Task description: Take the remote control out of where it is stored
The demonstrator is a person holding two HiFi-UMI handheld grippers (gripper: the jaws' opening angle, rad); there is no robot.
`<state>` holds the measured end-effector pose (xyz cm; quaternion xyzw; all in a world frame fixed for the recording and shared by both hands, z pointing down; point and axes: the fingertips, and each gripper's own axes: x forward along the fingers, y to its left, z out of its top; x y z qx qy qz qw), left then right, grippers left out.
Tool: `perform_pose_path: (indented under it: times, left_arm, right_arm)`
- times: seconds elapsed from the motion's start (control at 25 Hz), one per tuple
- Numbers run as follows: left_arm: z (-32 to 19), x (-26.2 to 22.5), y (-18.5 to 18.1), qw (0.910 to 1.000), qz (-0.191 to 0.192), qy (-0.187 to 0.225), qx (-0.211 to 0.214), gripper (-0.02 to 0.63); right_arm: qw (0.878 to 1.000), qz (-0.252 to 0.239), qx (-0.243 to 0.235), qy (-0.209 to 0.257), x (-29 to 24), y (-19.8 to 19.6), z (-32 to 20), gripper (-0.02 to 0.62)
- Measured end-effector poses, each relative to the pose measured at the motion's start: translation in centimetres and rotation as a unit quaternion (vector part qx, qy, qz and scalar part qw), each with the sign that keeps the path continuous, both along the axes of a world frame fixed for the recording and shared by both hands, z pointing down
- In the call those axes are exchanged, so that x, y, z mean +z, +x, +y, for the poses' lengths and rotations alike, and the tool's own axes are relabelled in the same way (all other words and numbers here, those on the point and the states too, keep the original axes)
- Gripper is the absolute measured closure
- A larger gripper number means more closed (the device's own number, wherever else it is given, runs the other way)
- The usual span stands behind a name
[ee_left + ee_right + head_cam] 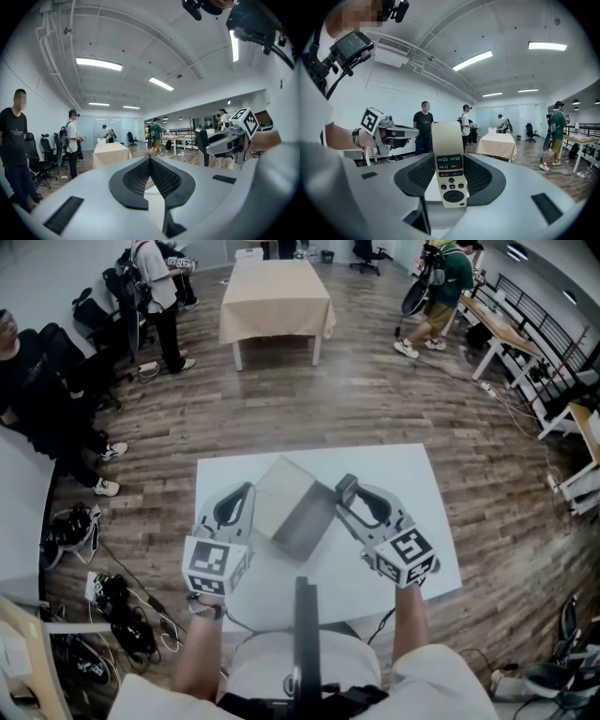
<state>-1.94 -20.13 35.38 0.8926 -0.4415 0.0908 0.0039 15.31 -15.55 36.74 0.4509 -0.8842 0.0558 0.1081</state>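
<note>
Cream remote control [449,161], buttons facing the camera, stands upright between the jaws of the right tool [450,174], which pinch it by its long sides and hold it up in the open air. Left tool [150,161] has its jaws pressed together with nothing between them. Both tools hover over a white table [403,474], one on either side of a box [298,510] that sits on it at an angle. Beyond, a cloth-covered table [275,296] stands on the wooden floor [375,399].
</note>
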Motion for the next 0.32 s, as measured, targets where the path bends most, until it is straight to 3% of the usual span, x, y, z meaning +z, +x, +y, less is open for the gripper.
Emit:
perform_pose_path:
  times: [0.32]
  left_arm:
    - [-0.02, 0.37, -0.15, 1.0000, -0.001, 0.000, 0.001, 0.607]
  right_arm:
    - [1.000, 0.001, 0.002, 0.003, 0.10, -0.42, -0.23, 0.400]
